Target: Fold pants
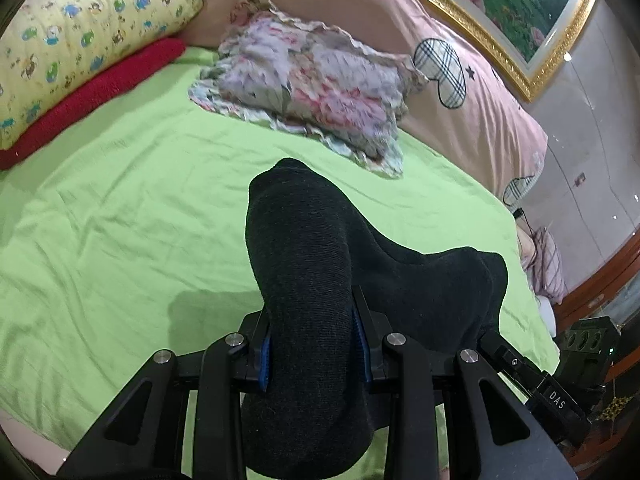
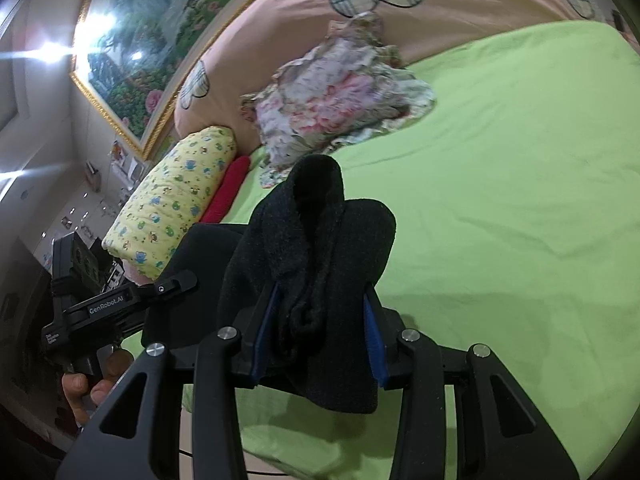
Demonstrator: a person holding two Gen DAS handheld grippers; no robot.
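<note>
The black pants hang bunched between both grippers, held above the green bed sheet. My left gripper is shut on a thick fold of the pants, the cloth bulging up past its blue-padded fingers. My right gripper is shut on another bunch of the pants. The right gripper's body shows at the lower right of the left wrist view. The left gripper's body, held by a hand, shows at the lower left of the right wrist view. The rest of the pants is hidden below the grippers.
A floral cloth lies crumpled at the head of the bed. A yellow patterned pillow rests on a red cushion. A pink duvet runs along the wall under a gold-framed picture. The sheet's front edge is close below.
</note>
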